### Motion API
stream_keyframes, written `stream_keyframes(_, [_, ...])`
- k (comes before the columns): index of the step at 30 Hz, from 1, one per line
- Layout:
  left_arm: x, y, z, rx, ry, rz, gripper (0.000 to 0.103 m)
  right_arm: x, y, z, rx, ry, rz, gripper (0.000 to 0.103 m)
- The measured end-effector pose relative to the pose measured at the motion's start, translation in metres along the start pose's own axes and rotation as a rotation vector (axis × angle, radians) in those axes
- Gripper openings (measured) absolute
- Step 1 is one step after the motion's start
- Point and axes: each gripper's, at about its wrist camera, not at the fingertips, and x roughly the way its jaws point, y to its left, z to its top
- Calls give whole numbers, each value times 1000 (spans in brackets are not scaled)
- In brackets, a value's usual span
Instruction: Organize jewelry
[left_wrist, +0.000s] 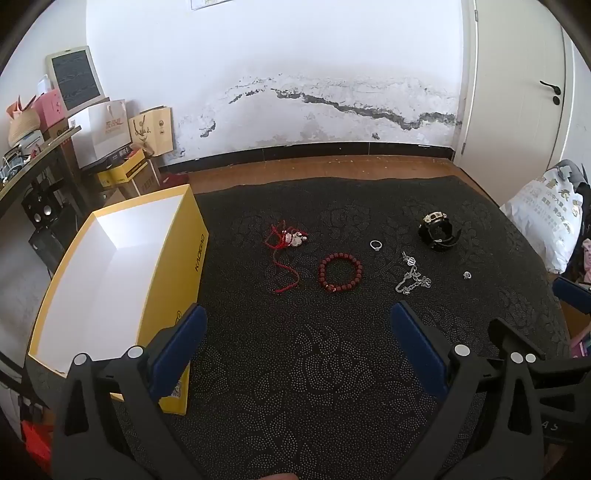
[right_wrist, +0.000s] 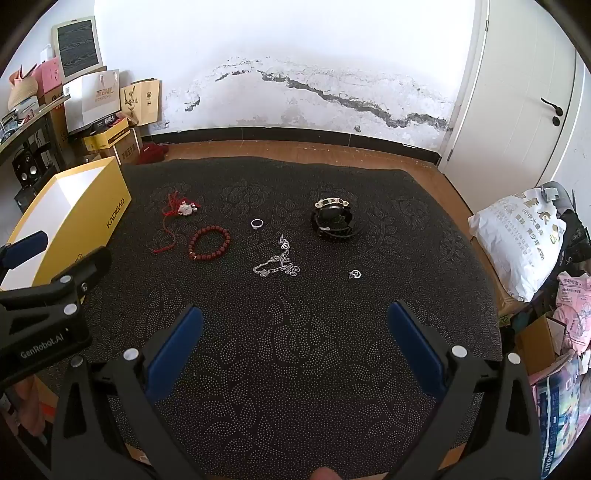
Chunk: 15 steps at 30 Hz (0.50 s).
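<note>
Both grippers hang over the black mat (left_wrist: 332, 369) with their jaws spread wide, holding nothing: the left gripper (left_wrist: 299, 332) and the right gripper (right_wrist: 295, 332). The jewelry lies on the mat: a red bead bracelet (left_wrist: 340, 272), a silver chain (right_wrist: 277, 264), a silver ring (right_wrist: 257, 223). Only the left view shows the inside of the yellow box (left_wrist: 192, 251). Only the right view shows the left gripper's side.

Left gripper (left_wrist: 295, 328): matte black plastic frame w/ triangular cut-outs, two blue flat pads (left_wrist: 419, 347) on the fingers, round silver screw heads at the pivots. Faint pale lettering on its right side, unreadable. Right gripper (right_wrist: 295, 328): same build, black arms, blue pads (right_wrist: 173, 350), silver screws. From the right wrist cam, the left unit's body reads "GenRobot.AI" in white. Bit of bare skin at bottom edge of both views.
</note>
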Motion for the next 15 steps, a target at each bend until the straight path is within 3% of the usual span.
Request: stream_keyframes(15, [4, 6, 3, 6, 3, 0, 97, 0, 1, 0, 0, -1, -1, 97])
